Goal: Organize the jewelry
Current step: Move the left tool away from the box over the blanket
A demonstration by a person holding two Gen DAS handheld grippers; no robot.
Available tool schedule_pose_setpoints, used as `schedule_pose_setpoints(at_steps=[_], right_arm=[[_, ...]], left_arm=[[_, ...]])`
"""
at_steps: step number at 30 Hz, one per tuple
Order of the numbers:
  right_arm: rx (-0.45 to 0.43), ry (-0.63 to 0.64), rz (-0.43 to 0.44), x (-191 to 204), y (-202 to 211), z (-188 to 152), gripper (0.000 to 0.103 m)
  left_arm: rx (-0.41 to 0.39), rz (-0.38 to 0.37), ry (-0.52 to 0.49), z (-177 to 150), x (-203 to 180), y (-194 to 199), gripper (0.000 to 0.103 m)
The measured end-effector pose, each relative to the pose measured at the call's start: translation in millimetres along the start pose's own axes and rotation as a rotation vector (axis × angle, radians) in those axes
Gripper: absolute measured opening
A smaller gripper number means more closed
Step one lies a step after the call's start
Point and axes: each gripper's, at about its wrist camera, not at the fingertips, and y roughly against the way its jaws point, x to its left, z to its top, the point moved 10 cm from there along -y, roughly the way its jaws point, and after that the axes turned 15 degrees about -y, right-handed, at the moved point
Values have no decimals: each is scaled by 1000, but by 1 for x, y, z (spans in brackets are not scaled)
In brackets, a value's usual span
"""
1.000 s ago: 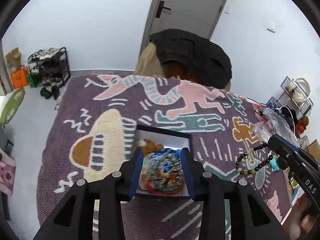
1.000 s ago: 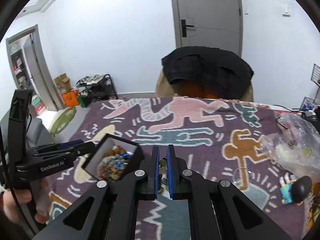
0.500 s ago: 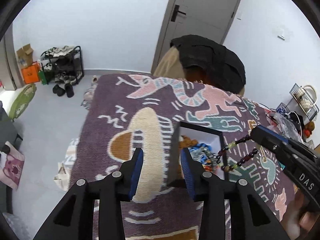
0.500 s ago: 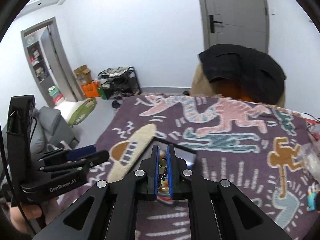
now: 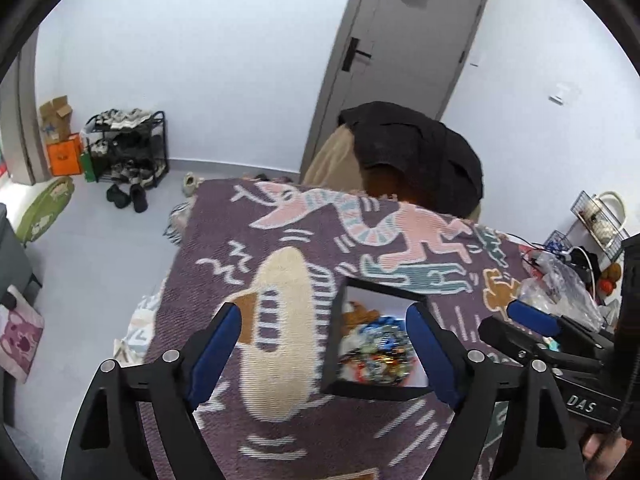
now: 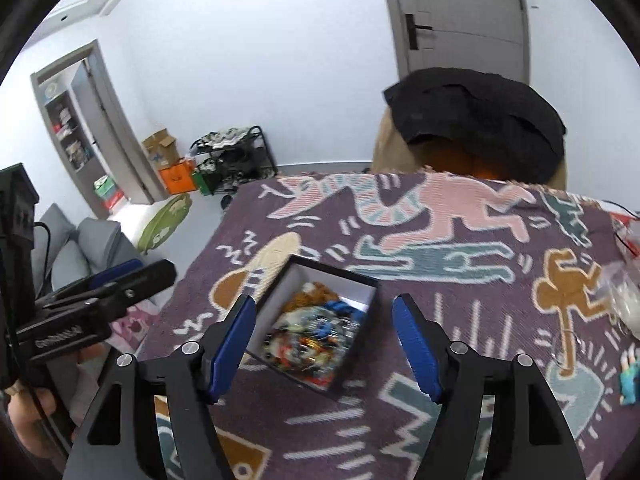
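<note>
A black box with a white inside (image 5: 334,344) (image 6: 360,314) sits on the purple patterned blanket (image 5: 280,248) (image 6: 460,288) and holds a heap of mixed bead jewelry (image 5: 378,350) (image 6: 314,334). My left gripper (image 5: 324,350) is open wide and empty, above the blanket with the box between its fingers in view. My right gripper (image 6: 324,348) is open wide and empty, just above the box. The right gripper also shows in the left wrist view (image 5: 532,318), and the left gripper in the right wrist view (image 6: 112,284).
A clear plastic bag (image 5: 560,292) (image 6: 626,304) and a small teal toy (image 6: 628,380) lie on the blanket's right side. A chair draped with black cloth (image 5: 416,160) stands behind. A shoe rack (image 5: 128,152) stands by the wall; the blanket's left edge drops to the floor.
My right gripper has opened and let the dark bead bracelet go over the box; the bracelet is no longer apart from the heap. My left gripper has opened wider.
</note>
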Motion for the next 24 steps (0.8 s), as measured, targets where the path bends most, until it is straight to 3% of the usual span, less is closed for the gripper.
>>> schedule_pose_setpoints(at_steps=[17,24], right_arm=[[-10,-152,-28,-114,49,14,71],[-34,-159,-68,-161,65,18,70]], left_arm=[[22,-81,-112,20,-100,-19,86],[33,-71,-195,24,-134,-27,86]])
